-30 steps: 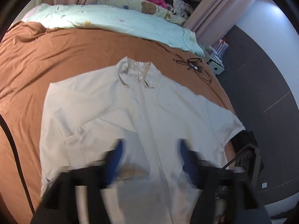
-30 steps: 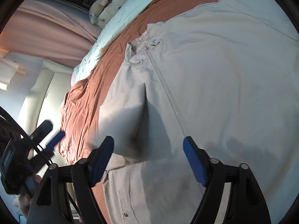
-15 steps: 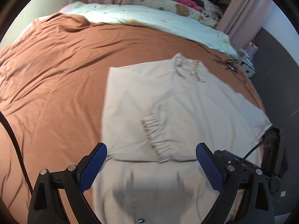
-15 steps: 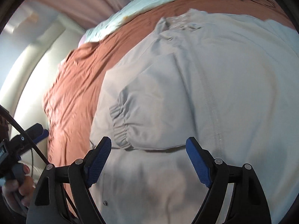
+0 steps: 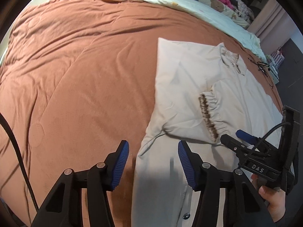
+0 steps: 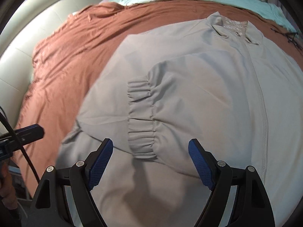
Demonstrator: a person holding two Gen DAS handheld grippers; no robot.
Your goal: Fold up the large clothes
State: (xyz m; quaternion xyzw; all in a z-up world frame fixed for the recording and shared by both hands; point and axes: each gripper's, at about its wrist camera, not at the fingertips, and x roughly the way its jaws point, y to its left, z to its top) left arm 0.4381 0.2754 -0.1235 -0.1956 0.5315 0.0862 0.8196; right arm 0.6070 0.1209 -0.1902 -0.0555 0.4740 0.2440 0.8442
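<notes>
A beige zip jacket (image 5: 189,87) lies flat, front up, on a brown bedspread (image 5: 85,66). Its left sleeve is folded across the chest, with the elastic cuff (image 5: 210,113) lying on the body. The jacket (image 6: 208,94) and cuff (image 6: 142,121) also show in the right wrist view. My left gripper (image 5: 153,157) is open and empty, above the jacket's lower left edge. My right gripper (image 6: 150,157) is open and empty, just below the cuff; it also shows in the left wrist view (image 5: 236,138).
A pale green duvet (image 5: 198,5) and soft toys (image 5: 217,3) lie along the bed's far edge. A black cable (image 5: 262,66) lies on the bedspread right of the collar. A cream padded headboard (image 6: 28,43) stands at the left.
Both grippers have let go of the sleeve and pulled back towards the jacket's hem; the sleeve now lies folded across the chest. The left gripper has swung left over the jacket's edge.
</notes>
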